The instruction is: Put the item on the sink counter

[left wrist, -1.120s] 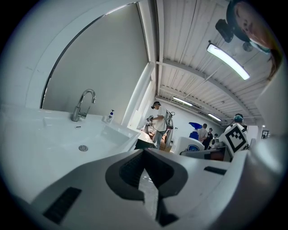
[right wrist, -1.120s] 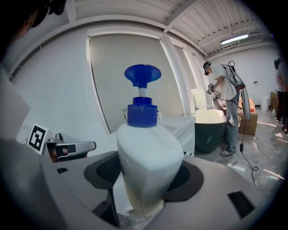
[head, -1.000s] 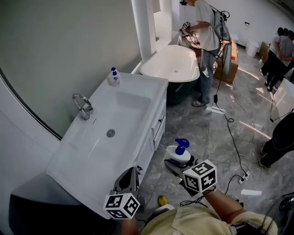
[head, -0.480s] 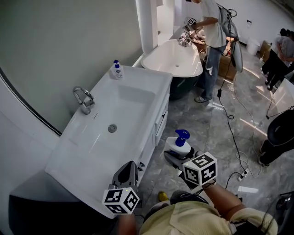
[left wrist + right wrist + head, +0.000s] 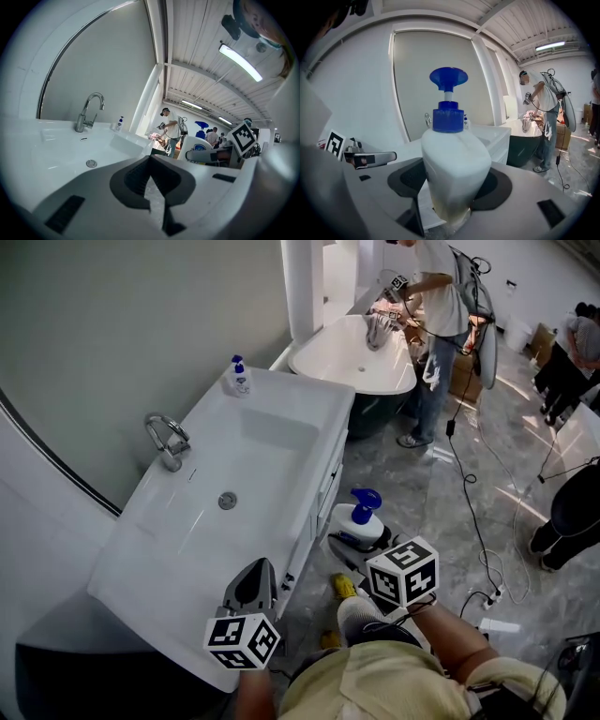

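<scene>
You are holding the pump bottle point(image 5: 454, 159) in your right gripper point(image 5: 349, 547), whose jaws are pressing against the lower part of the white body from both sides. The rest of the body and the blue pump head point(image 5: 448, 77) are rising clear above them. The bottle is standing upright in that grip, its long axis running close to vertical with the pump on top; which way the spout is turning is hard to tell. It is hanging over the grey floor point(image 5: 422, 512), just beside the front of the cabinet and off the sink counter point(image 5: 281, 404). The counter is lying to the bottle's left, carrying the faucet point(image 5: 166, 442) and a small soap dispenser point(image 5: 238, 378) at its far corner. Your left gripper point(image 5: 255, 570) is hovering at the counter's near edge, its jaws resting together with nothing between them.
</scene>
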The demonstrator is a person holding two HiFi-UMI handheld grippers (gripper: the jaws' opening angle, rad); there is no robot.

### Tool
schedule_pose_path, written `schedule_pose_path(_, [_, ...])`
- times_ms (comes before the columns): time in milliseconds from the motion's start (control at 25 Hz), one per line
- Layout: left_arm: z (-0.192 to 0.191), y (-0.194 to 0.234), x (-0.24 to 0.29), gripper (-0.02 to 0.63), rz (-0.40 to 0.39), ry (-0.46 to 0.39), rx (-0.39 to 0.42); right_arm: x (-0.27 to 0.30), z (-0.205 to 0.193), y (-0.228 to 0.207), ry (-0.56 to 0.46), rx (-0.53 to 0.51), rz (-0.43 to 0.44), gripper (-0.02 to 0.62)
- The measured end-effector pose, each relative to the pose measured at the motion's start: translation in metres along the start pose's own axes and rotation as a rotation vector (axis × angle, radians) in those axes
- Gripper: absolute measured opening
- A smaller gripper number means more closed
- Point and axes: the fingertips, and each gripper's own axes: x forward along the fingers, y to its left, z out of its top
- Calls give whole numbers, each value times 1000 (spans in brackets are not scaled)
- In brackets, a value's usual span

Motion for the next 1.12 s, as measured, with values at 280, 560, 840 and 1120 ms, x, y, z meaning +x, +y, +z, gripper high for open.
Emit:
schedule_pose_path(280, [15,13,34,29,28,-17,6,36,21,-25,-13,5,14,295])
schedule_pose_path(560, [31,26,79,29,56,-16,-2,74,47,-60,-15,-3,35,295])
schedule_pose_path(840, [45,30,129,29,91,-9,-19,104,69,-97,18,-11,73,295])
schedule_pose_path(1120, [58,37,169,29,122,-8,-27,137,84,-124,44,-16,111,295])
